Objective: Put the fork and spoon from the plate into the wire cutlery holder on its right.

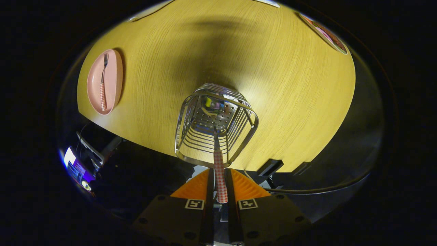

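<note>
Gripper (220, 186) poised over the wire cutlery holder (215, 124), looking down into its mouth. Jaws clamped on the checked handle of a utensil (220, 177), one finger pressing each side; the handle runs forward between the fingers and its metal shank drops past the near rim into the basket. The working end is lost among the wires and the perforated base, with a bright reflection there, so I cannot read its shape; since the fork (103, 82) lies in plain sight on the pink plate (114, 73), I judge the held piece to be the spoon. Plate sits well off to the left of the holder on the wooden table (290, 89), fork lying lengthwise on it, tines at the far end, checked handle toward the near end. Nothing else visible on the plate. Progress, as I judge it: first of two items is partway in but not released; it counts as placed only once the jaws part and it rests on its own. Cannot tell whether the tip already touches the basket floor. Left to do: let go of this piece, cross left to the plate, pick up the fork, carry it right and drop it into the same holder. Roughly the first half nearly finished, the second half untouched.
</note>
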